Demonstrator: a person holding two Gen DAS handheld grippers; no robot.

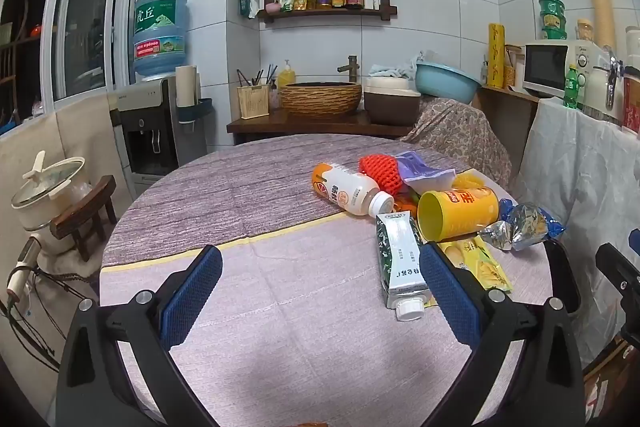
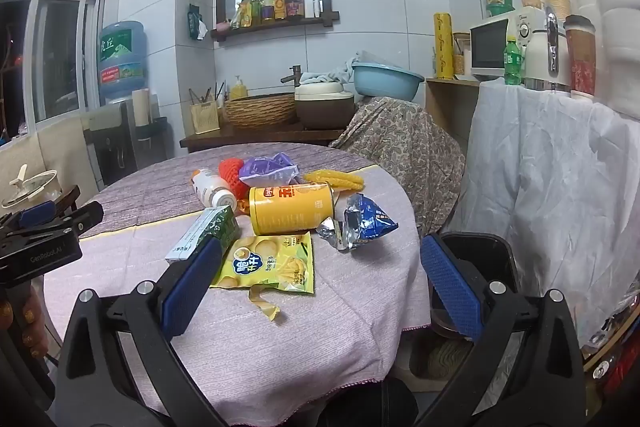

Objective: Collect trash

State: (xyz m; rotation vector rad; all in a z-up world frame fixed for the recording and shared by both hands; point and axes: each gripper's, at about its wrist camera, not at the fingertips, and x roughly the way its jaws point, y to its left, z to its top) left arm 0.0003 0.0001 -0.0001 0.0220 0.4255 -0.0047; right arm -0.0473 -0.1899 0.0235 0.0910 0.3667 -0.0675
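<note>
Nearest us were the left tongs (image 1: 320,291), jaws spread to their widest and empty, tilted down over bare cloth. The right tongs (image 2: 320,287) stood equally wide, holding nothing.

Landmark: the yellow chip can (image 1: 458,213), lying on its side on the bench (image 1: 248,307), open mouth toward the left tongs. The green carton (image 1: 400,259) lay just in front of it, long axis running toward us, cap nearest, touching the left tongs' right pad. We judged the left hand nearer that carton. The yellow snack bag (image 2: 272,263) lay flat before the can, between the right jaws. The blue foil wrapper (image 2: 360,221) lay right of the can, near the bench edge. A dark bin (image 2: 480,255) stood beyond that edge. Left of the can, open cloth gave room.
</note>
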